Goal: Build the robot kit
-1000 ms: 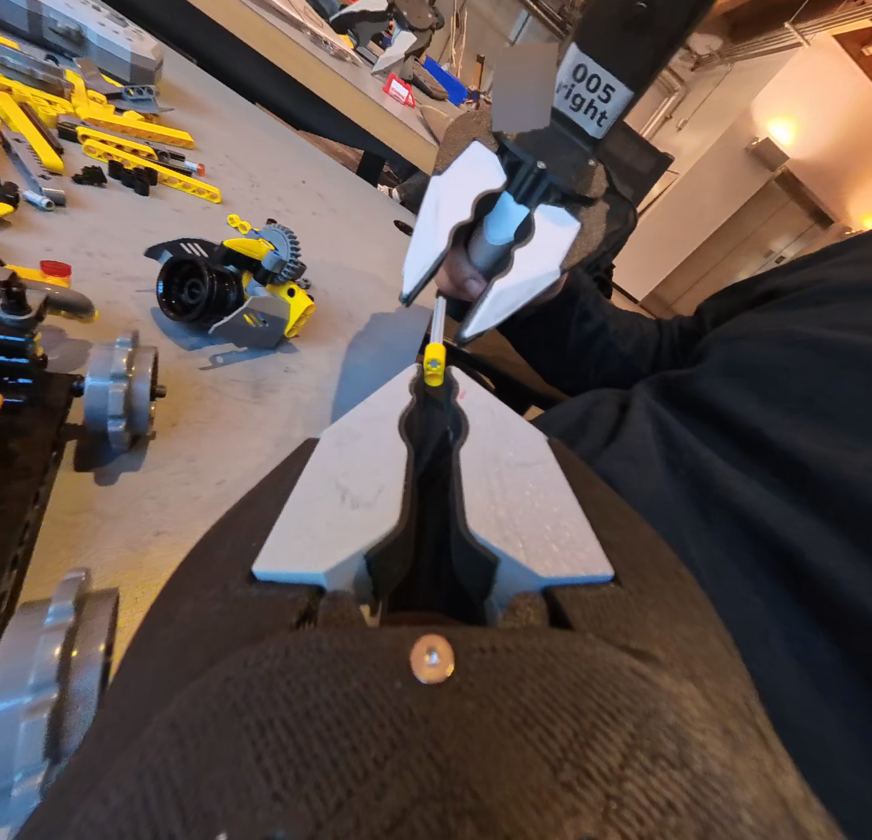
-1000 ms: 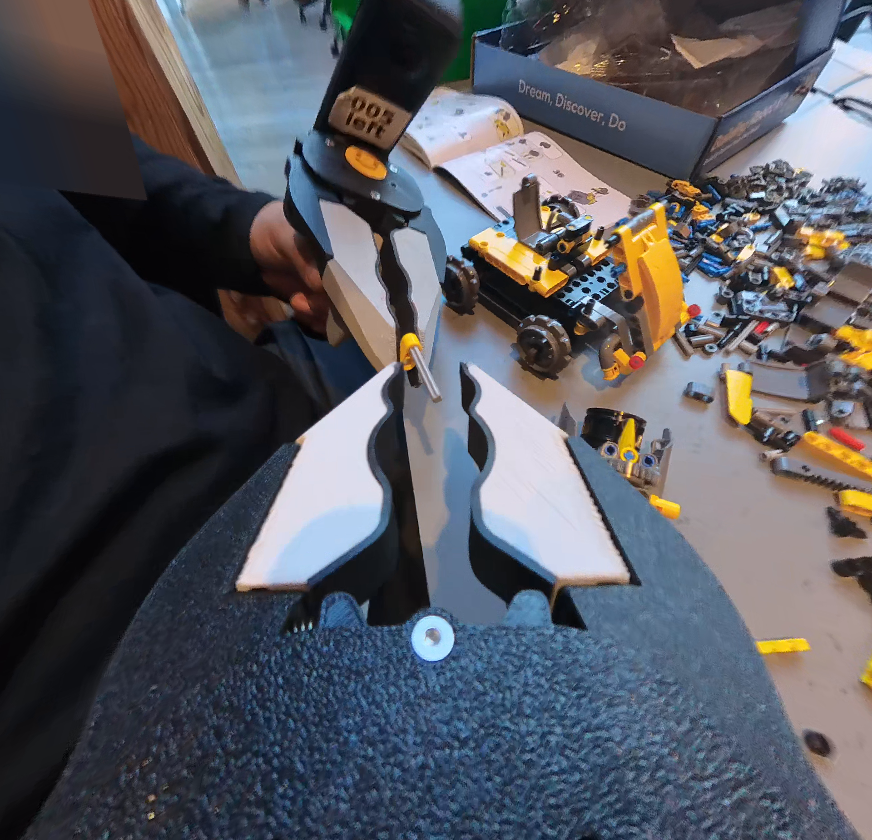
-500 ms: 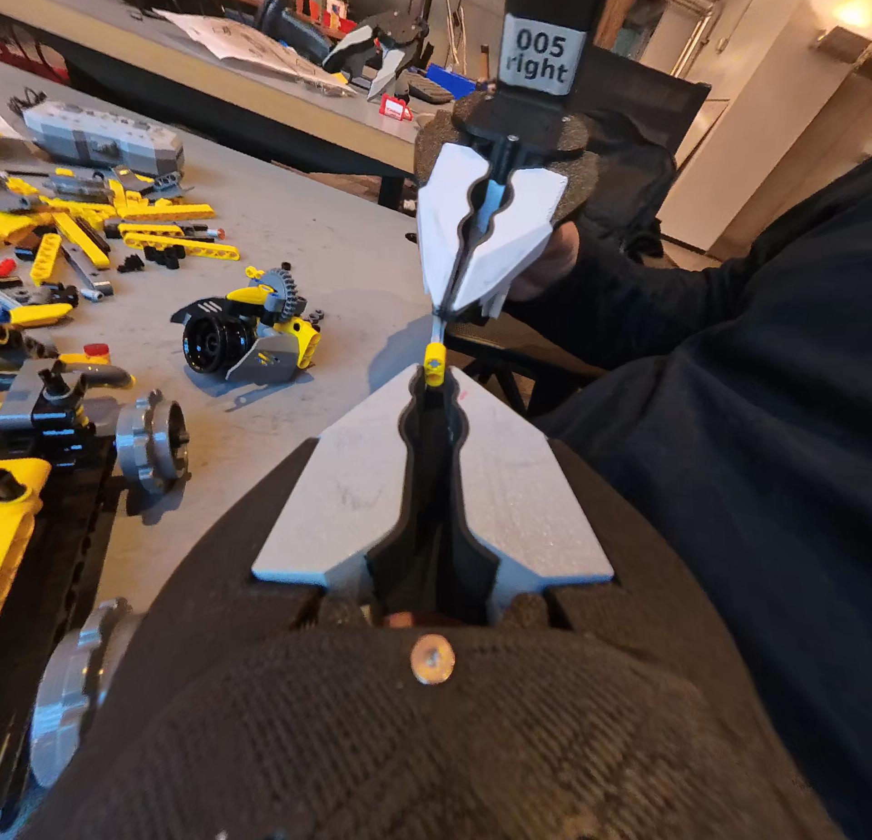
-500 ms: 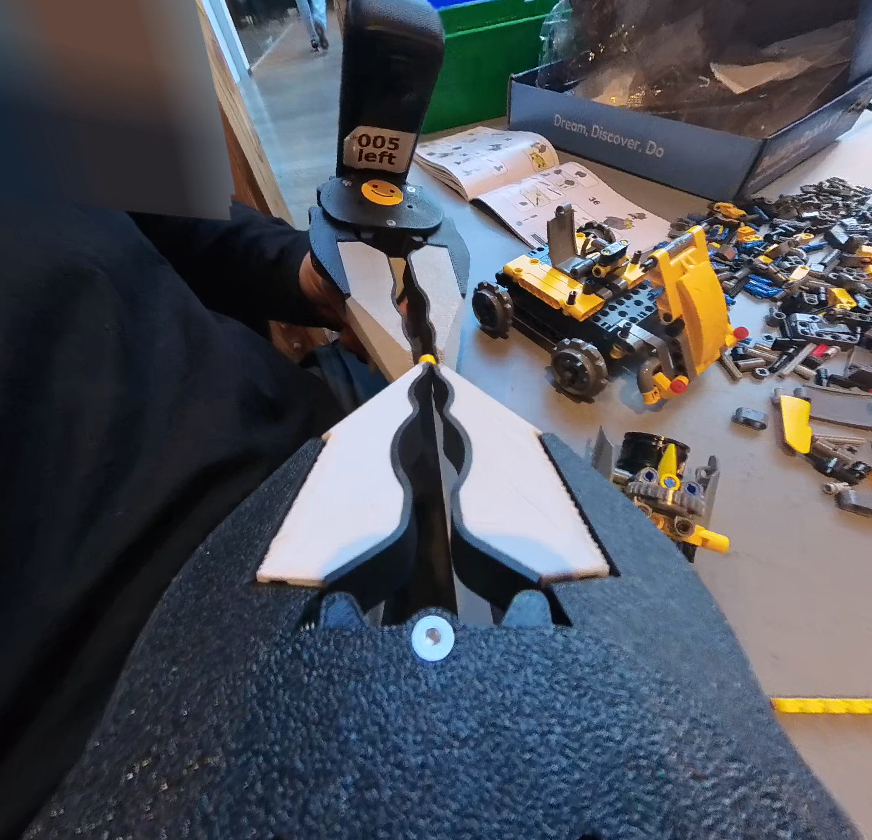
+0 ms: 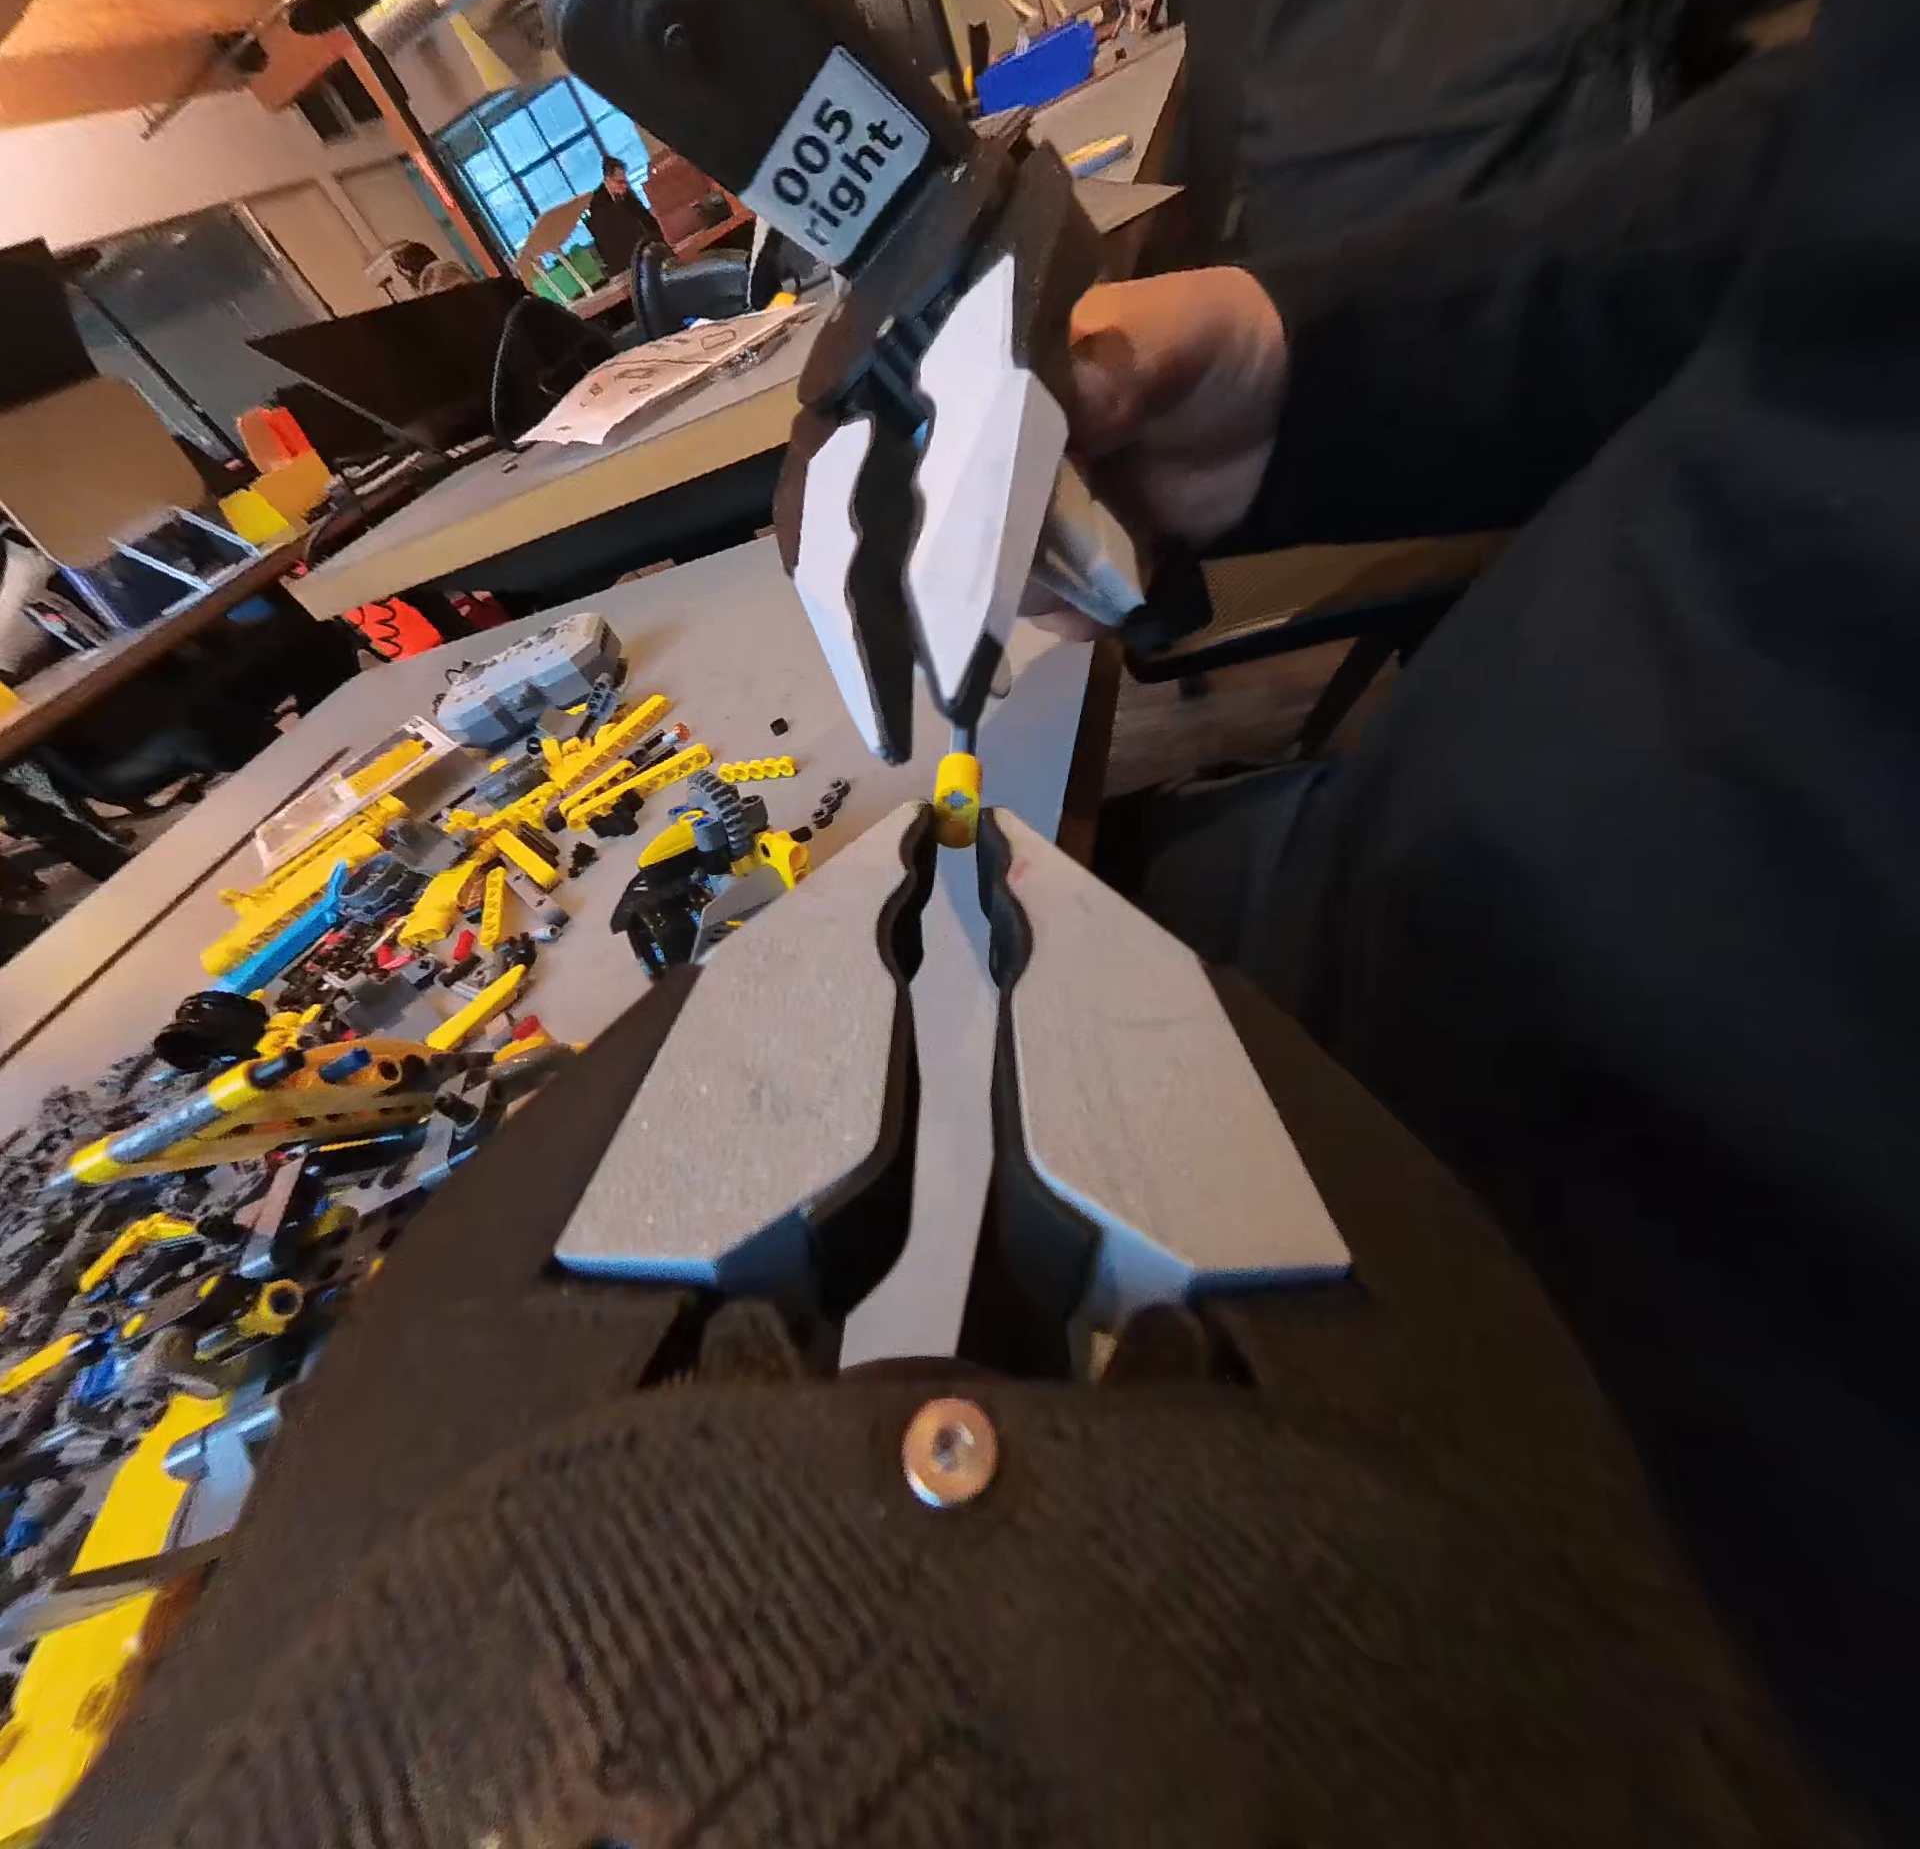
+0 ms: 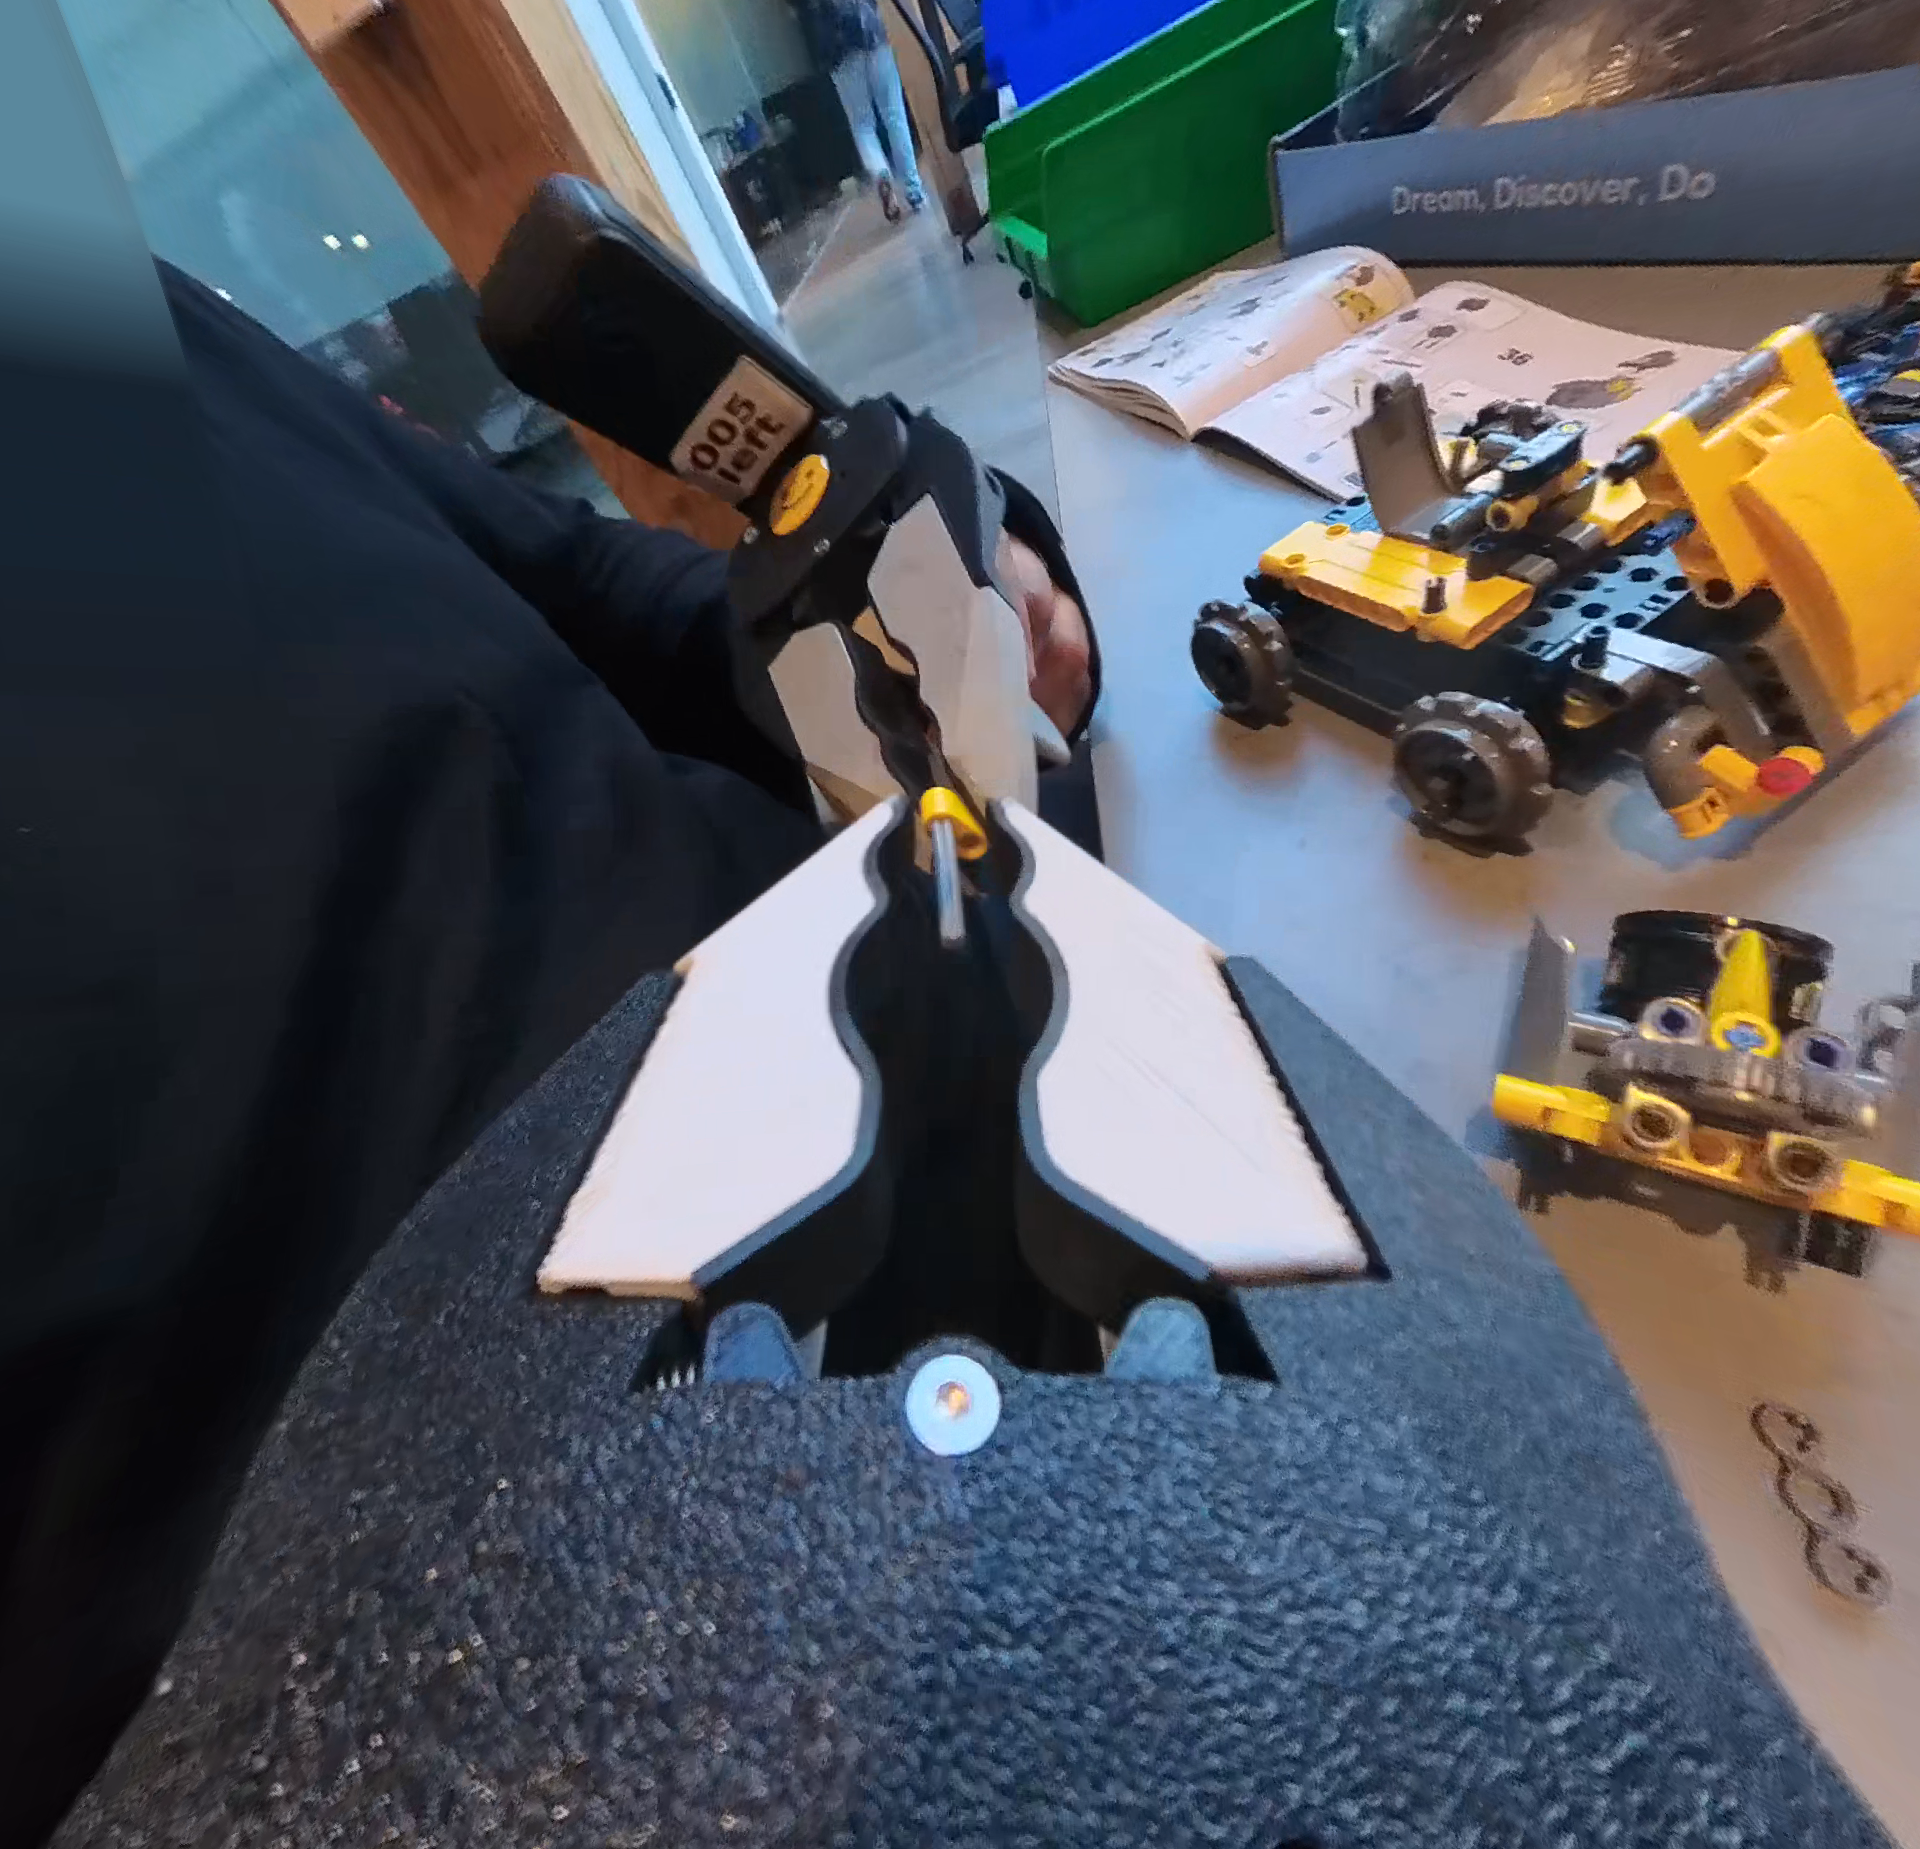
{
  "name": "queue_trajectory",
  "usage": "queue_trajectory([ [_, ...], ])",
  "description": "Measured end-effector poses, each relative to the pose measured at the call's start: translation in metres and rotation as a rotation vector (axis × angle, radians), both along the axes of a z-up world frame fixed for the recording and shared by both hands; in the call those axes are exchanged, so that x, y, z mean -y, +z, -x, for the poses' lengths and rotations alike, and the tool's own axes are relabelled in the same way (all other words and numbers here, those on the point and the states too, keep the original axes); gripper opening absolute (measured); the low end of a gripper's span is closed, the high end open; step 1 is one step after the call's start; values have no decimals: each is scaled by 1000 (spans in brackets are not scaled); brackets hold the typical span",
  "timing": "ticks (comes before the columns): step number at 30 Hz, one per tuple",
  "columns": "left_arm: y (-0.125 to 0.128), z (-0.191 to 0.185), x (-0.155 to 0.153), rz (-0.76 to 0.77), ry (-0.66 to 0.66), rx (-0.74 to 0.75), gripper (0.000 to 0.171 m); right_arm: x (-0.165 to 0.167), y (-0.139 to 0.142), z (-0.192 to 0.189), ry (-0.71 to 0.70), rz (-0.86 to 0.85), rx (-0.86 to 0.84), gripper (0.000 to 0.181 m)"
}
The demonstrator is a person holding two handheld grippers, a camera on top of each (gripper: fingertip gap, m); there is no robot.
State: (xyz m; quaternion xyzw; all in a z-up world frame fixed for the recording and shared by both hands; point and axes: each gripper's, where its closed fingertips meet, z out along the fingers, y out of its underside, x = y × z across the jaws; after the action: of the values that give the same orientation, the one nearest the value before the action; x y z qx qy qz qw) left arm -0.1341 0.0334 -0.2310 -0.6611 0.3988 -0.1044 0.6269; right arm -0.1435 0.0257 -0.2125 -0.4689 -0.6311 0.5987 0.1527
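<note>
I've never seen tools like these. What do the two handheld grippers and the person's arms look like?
Each gripper, left and right, has two flat, pale, pointed plates edged in wavy black, on a black textured body with a silver screw. Thick black handles carry a white sticker; the left's also has a round yellow sticker. The sleeves are dark.
</note>
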Motion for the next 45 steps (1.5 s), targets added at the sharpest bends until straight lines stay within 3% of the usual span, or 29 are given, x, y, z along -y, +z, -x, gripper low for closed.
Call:
queue_trajectory([
  [5,-3,3,3,-10,-17,-35,5,-14,-3,2,-58,-60,19,17],
  [13,1,2,4,-100,-12,-116,4,6,-9,-7,57,-91,75,18],
  [17,-1,2,4,-118,-10,-148,5,9,-17,-9,71,-140,93,4],
  [24,-5,-1,5,-150,-7,-214,5,14,-14,-13,96,-53,109,7],
  [32,-11,-4,3,-127,9,-241,5,10,-23,-16,60,-99,109,4],
  [35,-14,-2,0,-98,29,-228,18,5,-23,-21,36,-121,108,4],
  [39,-16,2,-3,-53,48,-193,29,-27,-28,-37,-70,-201,134,3],
  [45,-18,2,-5,-22,52,-176,28,-128,-44,-82,-266,-578,195,4],
])
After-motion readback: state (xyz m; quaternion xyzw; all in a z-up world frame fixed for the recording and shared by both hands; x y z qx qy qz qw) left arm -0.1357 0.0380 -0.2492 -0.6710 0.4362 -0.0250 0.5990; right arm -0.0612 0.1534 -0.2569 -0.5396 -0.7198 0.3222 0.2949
